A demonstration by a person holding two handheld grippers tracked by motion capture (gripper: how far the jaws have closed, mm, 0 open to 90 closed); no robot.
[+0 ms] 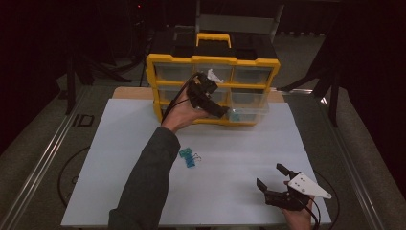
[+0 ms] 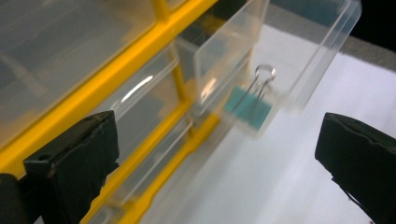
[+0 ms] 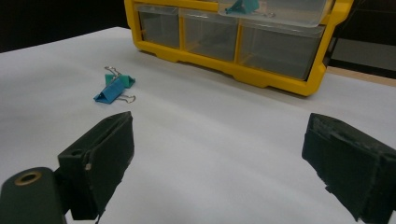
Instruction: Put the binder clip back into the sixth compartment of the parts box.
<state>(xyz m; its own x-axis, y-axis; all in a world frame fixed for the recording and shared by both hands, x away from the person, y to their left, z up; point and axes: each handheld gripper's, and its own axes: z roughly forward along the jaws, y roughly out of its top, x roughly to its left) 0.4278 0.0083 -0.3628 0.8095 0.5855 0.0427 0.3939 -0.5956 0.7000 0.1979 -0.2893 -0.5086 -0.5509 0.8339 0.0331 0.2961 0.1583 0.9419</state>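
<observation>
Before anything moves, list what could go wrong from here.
1. The clear drawer is pulled well out of the yellow organizer; a nudge from the open left gripper might tip it and its teal clip out.
2. The two loose clips lie touching, so the open right gripper may catch both.

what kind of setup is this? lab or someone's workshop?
Likely a data-collection lab bench: a white board as work surface, dark stands behind, handheld left gripper and right gripper with cables, and a yellow drawer organizer as prop.
</observation>
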